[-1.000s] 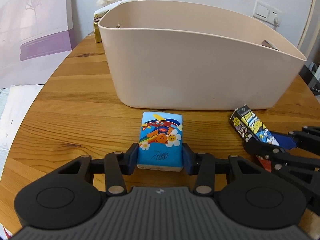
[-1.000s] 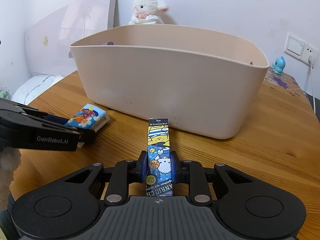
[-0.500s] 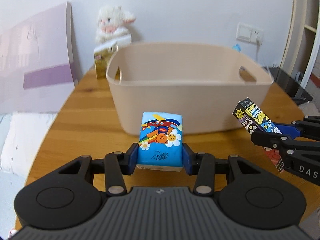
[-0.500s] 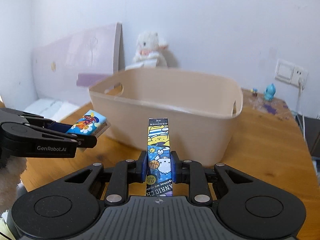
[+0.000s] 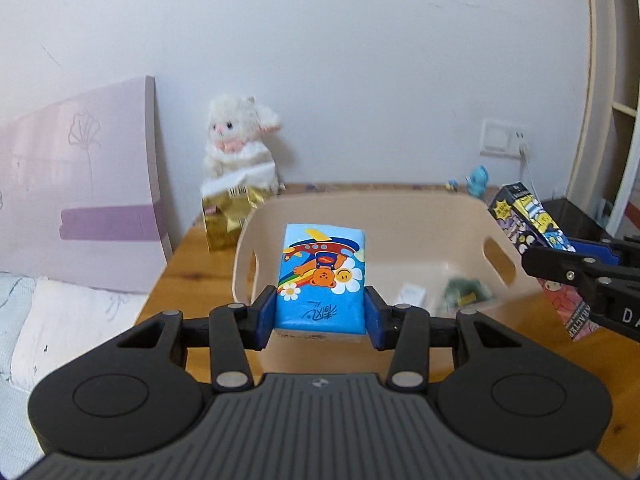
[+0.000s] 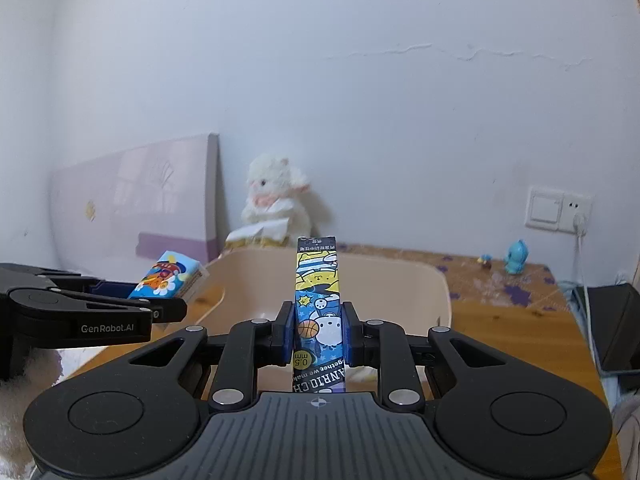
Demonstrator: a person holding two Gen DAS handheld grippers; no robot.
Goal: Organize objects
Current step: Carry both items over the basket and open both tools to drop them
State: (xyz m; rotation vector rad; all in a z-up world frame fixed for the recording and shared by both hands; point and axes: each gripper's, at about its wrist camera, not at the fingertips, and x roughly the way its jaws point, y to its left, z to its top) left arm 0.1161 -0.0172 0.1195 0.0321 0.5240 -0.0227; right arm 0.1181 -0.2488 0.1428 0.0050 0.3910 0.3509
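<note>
From the left wrist view, the left gripper (image 5: 320, 316) has its jaws clamped on a tissue pack (image 5: 323, 276) at the centre of the frame, bright blue with a cartoon bear, a rainbow and daisies, held up above the near rim of the beige basket (image 5: 400, 208). Inside the basket, lower right of centre, lie a small white item (image 5: 412, 293) and a blurred green one (image 5: 464, 290). At the right edge the right gripper (image 5: 560, 256) holds a tall pen box (image 5: 524, 216), tilted. A white plush lamb (image 5: 240, 140) sits behind a gold packet (image 5: 228, 216) at the back of the wooden table (image 5: 188, 264); a purple board (image 5: 80, 184) leans on the white wall at the left

From the right wrist view, the pen box (image 6: 318, 300) stands upright in the centre, gripped in narrow jaws, printed with cartoon animals in yellow, blue and black, over the basket (image 6: 436, 280). The left gripper (image 6: 160, 300) and tissue pack (image 6: 168, 276) are at the middle left. A blue figurine (image 6: 516, 257) and a wall socket (image 6: 558, 208) are at the right
</note>
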